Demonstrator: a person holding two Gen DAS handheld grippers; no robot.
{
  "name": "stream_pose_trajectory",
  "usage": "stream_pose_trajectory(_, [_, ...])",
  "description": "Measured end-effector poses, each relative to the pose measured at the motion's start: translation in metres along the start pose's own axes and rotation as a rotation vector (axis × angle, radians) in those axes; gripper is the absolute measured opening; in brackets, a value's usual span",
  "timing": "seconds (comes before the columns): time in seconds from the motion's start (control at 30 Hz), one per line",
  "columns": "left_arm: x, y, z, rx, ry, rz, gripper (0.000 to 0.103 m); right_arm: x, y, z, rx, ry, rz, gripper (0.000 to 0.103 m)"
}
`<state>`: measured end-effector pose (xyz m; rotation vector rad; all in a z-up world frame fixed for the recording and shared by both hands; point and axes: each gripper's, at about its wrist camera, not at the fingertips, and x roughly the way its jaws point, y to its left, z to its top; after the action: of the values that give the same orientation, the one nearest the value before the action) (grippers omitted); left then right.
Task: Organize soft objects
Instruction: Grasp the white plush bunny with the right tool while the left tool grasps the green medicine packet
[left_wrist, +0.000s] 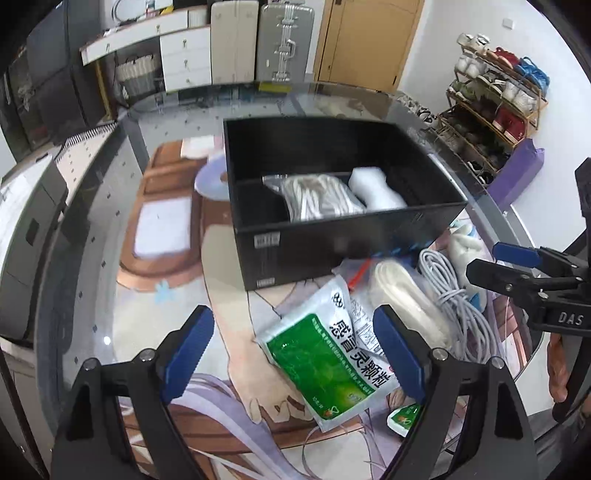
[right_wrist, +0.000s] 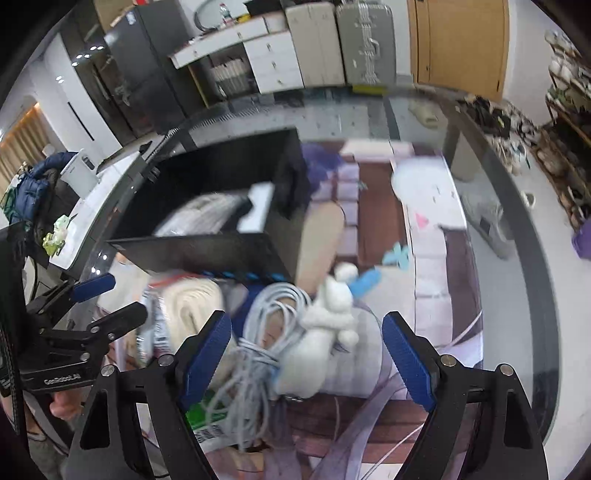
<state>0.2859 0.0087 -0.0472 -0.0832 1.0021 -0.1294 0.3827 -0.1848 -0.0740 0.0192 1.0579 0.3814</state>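
The left gripper (left_wrist: 293, 354) hung with its blue-padded jaws spread wide and nothing between them, above the near part of the glass table (left_wrist: 110, 206). Between those pads lay a green and white medicine sachet (left_wrist: 328, 363), its far corner overlapping a clear bag with printed text (left_wrist: 364, 325). A second small green sachet (left_wrist: 404, 415) sat at the table's near edge, just beside the first.

The right gripper (right_wrist: 306, 354) was likewise wide open and empty, poised over a coil of grey cable (right_wrist: 266, 332) and a white plush toy (right_wrist: 325, 332) that rested against the coil. On the left of the cable lay a cream roll of rope (left_wrist: 402, 295), touching both the cable and the clear bag.

Farther in, toward the middle of the table, stood a black box (left_wrist: 332, 243). Its near compartment held a bagged bundle of white cord (left_wrist: 321, 199) and, touching it on the right, a white foam wrap (left_wrist: 376, 190). A blue and white item (right_wrist: 365, 280) lay just beyond the plush toy, too blurred to identify.
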Motion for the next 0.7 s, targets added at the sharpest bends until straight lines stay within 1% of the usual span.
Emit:
stream_pose_trajectory(0.03, [0.002,0.000,-0.001,0.002,0.003,0.000,0.088,0.002,-0.002,0.000,0.005,0.007,0.002,0.075])
stream_pose_trajectory(0.1, [0.005,-0.003,-0.004,0.020,0.014,0.013,0.088,0.006,-0.004,-0.001,-0.003,0.021,-0.002,0.072])
stream_pose_trajectory(0.17, [0.006,-0.004,-0.008,0.027,0.016,0.012,0.088,0.011,-0.002,-0.003,-0.025,0.036,-0.008,0.066])
stream_pose_trajectory(0.23, [0.006,-0.003,-0.011,0.028,0.022,0.005,0.088,0.015,-0.003,-0.004,-0.035,0.051,-0.016,0.059])
stream_pose_trajectory(0.37, [0.007,0.003,-0.017,0.039,0.035,-0.015,0.089,0.015,-0.003,-0.003,-0.058,0.053,-0.011,0.052])
stream_pose_trajectory(0.43, [0.006,0.008,-0.017,0.034,0.038,-0.024,0.089,0.013,-0.002,-0.005,-0.079,0.059,-0.016,0.044])
stream_pose_trajectory(0.5, [0.005,0.011,-0.018,0.034,0.052,-0.041,0.089,0.011,-0.001,-0.009,-0.109,0.072,-0.022,0.040])
stream_pose_trajectory(0.57, [0.003,0.015,-0.022,0.036,0.056,-0.051,0.089,0.010,0.002,-0.015,-0.150,0.084,-0.041,0.038])
stream_pose_trajectory(0.6, [0.002,0.017,-0.025,0.038,0.059,-0.054,0.091,0.009,0.004,-0.019,-0.178,0.092,-0.053,0.038])
stream_pose_trajectory(0.67, [0.005,0.020,-0.031,0.045,0.087,-0.059,0.095,0.007,0.005,-0.026,-0.206,0.103,-0.068,0.038])
stream_pose_trajectory(0.7, [0.004,0.018,-0.036,0.081,0.065,-0.051,0.097,0.006,0.005,-0.029,-0.207,0.104,-0.072,0.038])
